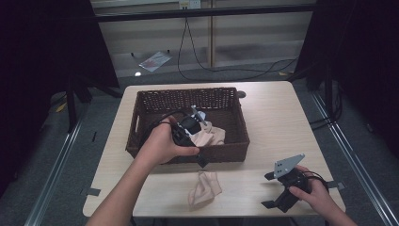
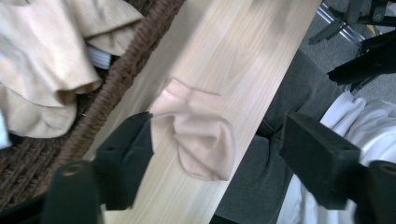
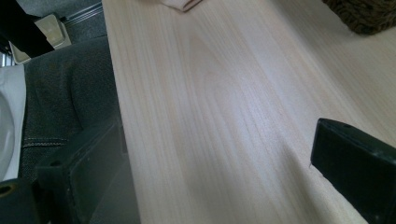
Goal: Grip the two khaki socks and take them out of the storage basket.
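We look down on a pale wooden table (image 1: 263, 122) in a dim room, with grey floor around it, dark curtains to either side and black cables trailing across the floor beyond the far edge. A dark brown wicker basket (image 1: 188, 101) sits on the left half of the table, and inside it, towards its near right corner, lies a crumpled beige cloth (image 1: 212, 135). A second beige cloth (image 1: 203, 188) lies bunched on the bare wood just in front of the basket, close to the table's near edge. Our left hand (image 1: 162, 146) holds the left gripper (image 2: 217, 163) above the basket's near wall, pointing down and back towards us; in the left gripper view its two black jaws stand wide apart with nothing between them, the cloth on the table showing below and the cloth in the basket at the upper left. Our right hand (image 1: 314, 188) rests near the table's near right corner, well apart from both cloths, holding the right gripper (image 1: 270, 189) low over the wood. In the right gripper view its jaws are spread wide over bare tabletop, gripping nothing.
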`<action>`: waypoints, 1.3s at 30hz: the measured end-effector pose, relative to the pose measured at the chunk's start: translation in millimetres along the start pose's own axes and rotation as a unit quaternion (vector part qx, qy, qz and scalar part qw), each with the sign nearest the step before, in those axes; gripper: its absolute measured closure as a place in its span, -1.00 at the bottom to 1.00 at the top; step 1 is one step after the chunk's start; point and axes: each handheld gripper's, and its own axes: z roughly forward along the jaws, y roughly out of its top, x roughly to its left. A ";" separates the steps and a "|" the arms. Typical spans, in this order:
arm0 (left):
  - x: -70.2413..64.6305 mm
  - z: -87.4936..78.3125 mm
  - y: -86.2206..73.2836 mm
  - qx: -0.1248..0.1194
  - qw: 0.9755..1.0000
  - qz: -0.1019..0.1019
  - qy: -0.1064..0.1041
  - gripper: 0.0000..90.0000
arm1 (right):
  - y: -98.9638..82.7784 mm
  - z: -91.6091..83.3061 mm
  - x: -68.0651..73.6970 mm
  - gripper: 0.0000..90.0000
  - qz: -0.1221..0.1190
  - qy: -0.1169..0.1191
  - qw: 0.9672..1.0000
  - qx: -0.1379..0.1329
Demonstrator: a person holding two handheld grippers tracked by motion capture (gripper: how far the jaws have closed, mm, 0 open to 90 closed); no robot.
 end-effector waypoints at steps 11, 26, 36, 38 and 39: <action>22.1 -10.1 5.7 -0.020 0.999 -0.014 0.021 -0.74 | -0.1 -0.1 -0.2 -0.96 -0.001 0.000 1.000 0.000; 57.5 -1.0 16.4 -0.041 0.997 -0.048 0.044 -0.74 | -0.2 0.6 0.1 -0.96 0.000 0.002 1.000 0.000; 79.5 15.1 22.5 -0.053 0.993 -0.087 0.054 -0.72 | -0.4 0.5 -0.7 -0.96 -0.001 0.003 1.000 0.000; 84.0 20.0 22.6 -0.049 0.993 -0.095 0.056 -0.70 | -0.4 0.4 -0.4 -0.96 0.000 0.003 1.000 -0.001; 84.0 20.0 22.6 -0.049 0.993 -0.095 0.056 -0.69 | -0.3 0.2 -0.2 -0.96 0.001 0.004 1.000 -0.001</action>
